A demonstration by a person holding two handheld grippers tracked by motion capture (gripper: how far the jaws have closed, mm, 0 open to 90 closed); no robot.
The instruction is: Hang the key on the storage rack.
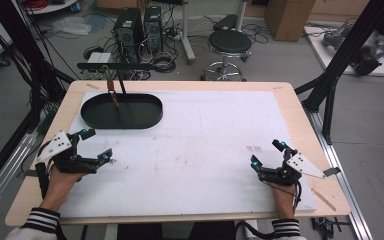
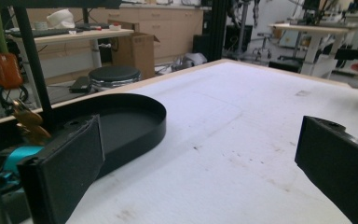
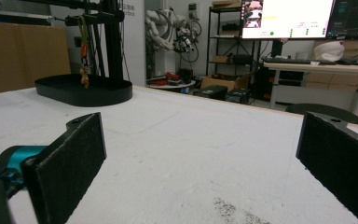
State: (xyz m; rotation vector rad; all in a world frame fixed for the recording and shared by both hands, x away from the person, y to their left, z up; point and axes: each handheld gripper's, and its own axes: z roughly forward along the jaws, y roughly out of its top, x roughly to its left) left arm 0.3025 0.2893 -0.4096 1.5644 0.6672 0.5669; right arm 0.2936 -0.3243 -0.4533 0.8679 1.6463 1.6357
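Note:
A black oval tray [image 1: 121, 111] lies at the far left of the white mat [image 1: 205, 145]. A black T-shaped stand [image 1: 121, 82] rises from it. An orange strap with a small gold-brown charm [image 1: 111, 86] hangs from its crossbar over the tray. My left gripper [image 1: 97, 145] hovers in front of the tray, open, with nothing between its jaws. In the left gripper view the tray [image 2: 154, 126], strap [image 2: 4, 70] and charm [image 2: 28, 123] lie just beyond the left gripper [image 2: 200, 172]. My right gripper [image 1: 266, 153] rests open and empty at the near right. The right gripper view has the right gripper [image 3: 200, 163] facing the far-off tray [image 3: 84, 91].
The wooden table edge [image 1: 180, 218] frames the mat. Behind the table stand a black stool [image 1: 229, 42], computer towers [image 1: 130, 27], cables and a cardboard box [image 1: 290, 17]. Black frame posts [image 1: 340, 55] stand at the table's sides.

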